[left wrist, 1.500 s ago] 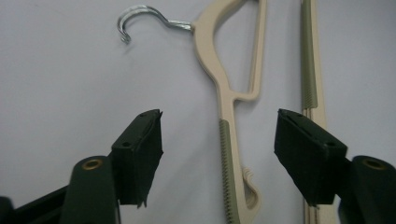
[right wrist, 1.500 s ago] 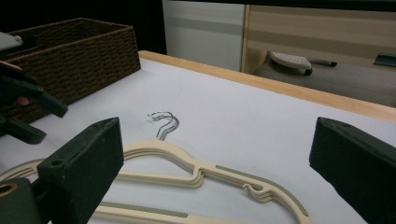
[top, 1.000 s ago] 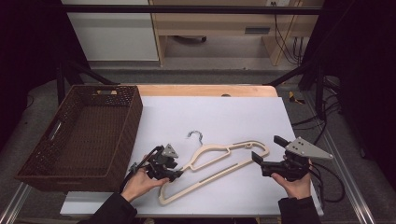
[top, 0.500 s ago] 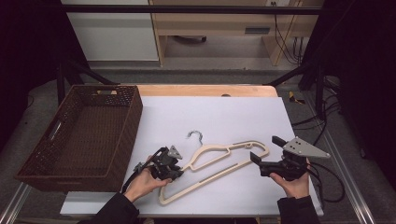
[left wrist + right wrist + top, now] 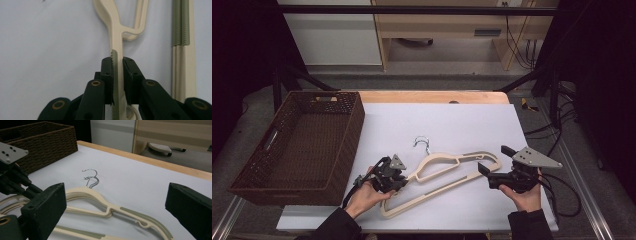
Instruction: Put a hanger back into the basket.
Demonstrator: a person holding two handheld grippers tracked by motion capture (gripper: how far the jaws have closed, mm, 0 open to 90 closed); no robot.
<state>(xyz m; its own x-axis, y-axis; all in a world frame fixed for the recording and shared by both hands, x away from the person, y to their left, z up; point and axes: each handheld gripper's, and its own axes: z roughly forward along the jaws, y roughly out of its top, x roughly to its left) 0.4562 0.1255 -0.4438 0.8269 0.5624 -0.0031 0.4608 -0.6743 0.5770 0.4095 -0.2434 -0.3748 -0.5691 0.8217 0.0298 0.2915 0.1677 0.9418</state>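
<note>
Two cream plastic hangers with metal hooks lie stacked on the white table top. My left gripper is at their lower left arm. Its jaws have just been closing, and in the left gripper view they press from both sides on the cream hanger arm with its green ribbed strip; the gripper is shut on it. My right gripper stands wide open at the hangers' right end, low over the table. In the right gripper view the hangers and hooks lie ahead between the wide jaws.
A dark brown woven basket stands at the table's left, close beside my left hand; it is also in the right gripper view. The table's wooden far edge runs behind the white sheet. Cables trail off the right side.
The left gripper's jaws have come together on the hanger's lower left arm. The right gripper has stayed in place, open.
</note>
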